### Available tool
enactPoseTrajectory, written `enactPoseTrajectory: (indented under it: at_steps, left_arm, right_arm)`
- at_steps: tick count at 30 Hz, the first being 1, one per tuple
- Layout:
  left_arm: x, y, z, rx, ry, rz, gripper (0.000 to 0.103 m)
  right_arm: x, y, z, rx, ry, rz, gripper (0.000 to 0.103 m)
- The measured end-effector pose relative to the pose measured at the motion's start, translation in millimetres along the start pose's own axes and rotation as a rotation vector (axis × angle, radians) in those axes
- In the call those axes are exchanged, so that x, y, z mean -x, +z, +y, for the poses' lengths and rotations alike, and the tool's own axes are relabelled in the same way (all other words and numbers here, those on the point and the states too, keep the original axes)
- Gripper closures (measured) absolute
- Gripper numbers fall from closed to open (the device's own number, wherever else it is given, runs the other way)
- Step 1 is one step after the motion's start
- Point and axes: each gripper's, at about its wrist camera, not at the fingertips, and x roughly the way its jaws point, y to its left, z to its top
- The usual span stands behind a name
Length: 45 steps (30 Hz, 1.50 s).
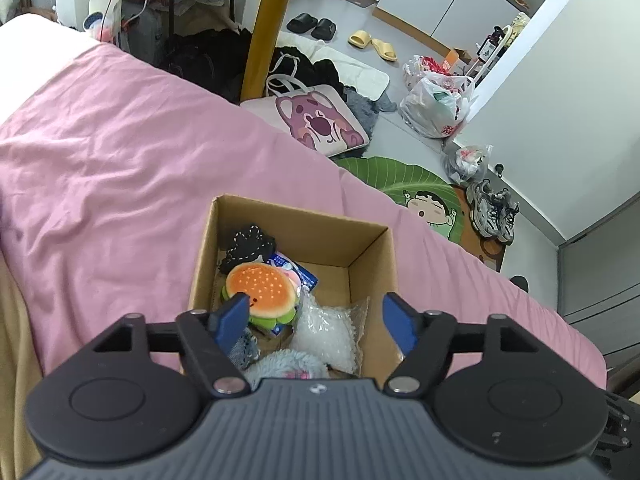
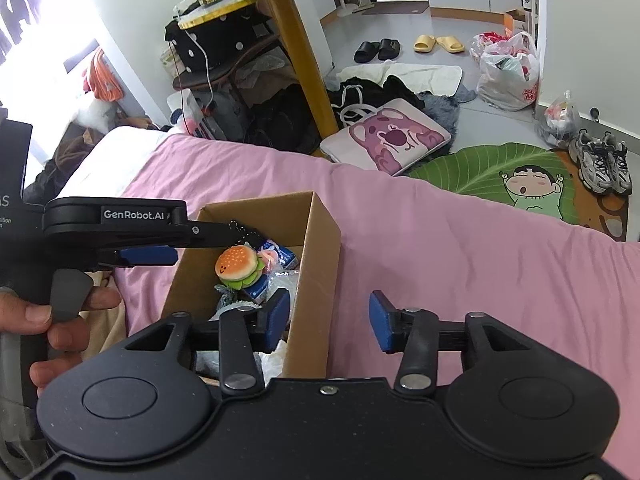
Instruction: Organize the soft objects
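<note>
An open cardboard box [image 1: 304,224] [image 2: 320,248] rests on the pink bedsheet [image 1: 100,160] [image 2: 440,248]. Inside lie a plush burger [image 1: 260,292] [image 2: 236,266], a black beaded soft item [image 1: 250,242], a blue and white packet [image 1: 298,272], a clear bubble bag [image 1: 326,330] and a pale blue fluffy item [image 1: 288,364]. My left gripper [image 1: 316,322] hangs open over the box, holding nothing; its side [image 2: 120,224] shows in the right wrist view, held by a hand [image 2: 48,320]. My right gripper [image 2: 330,322] is open and empty, straddling the box's right wall.
Beyond the bed's edge the floor holds a pink bear tote [image 1: 320,120] [image 2: 396,140], a green leaf rug [image 1: 400,176] [image 2: 500,172], grey sneakers [image 1: 492,212] [image 2: 600,164], plastic bags [image 1: 436,104] [image 2: 508,76] and slippers [image 1: 372,44]. A yellow table leg [image 1: 264,28] [image 2: 304,60] stands close to the bed.
</note>
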Motion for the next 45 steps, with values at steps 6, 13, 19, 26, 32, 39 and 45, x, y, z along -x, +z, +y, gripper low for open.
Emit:
enactPoseTrajectory:
  at_steps: [6, 13, 19, 26, 32, 39, 45]
  left_arm:
    - [21, -10, -9, -0.04, 0.005, -0.012, 0.019]
    - [43, -25, -21, -0.104, 0.043, -0.024, 0.012]
    - [63, -38, -30, -0.154, 0.057, -0.037, 0.006]
    - [81, -53, -37, -0.174, 0.076, -0.052, 0.001]
    - [96, -63, -43, -0.19, 0.071, -0.063, 0.001]
    - [117, -73, -51, -0.228, 0.069, -0.084, 0.001]
    - [138, -80, -59, -0.257, 0.063, -0.111, 0.001]
  right_arm:
    - [19, -5, -3, -0.016, 0.001, -0.037, 0.036]
    - [43, -11, -4, -0.017, -0.005, -0.092, 0.012]
    - [59, -17, -8, -0.034, -0.014, -0.126, 0.003]
    - [78, -26, -12, -0.05, -0.018, -0.155, 0.0]
    - [93, -33, -14, -0.056, -0.019, -0.171, 0.0]
    - [111, -42, -21, -0.091, -0.031, -0.174, 0.0]
    - [129, -49, -28, -0.12, -0.046, -0.191, 0.0]
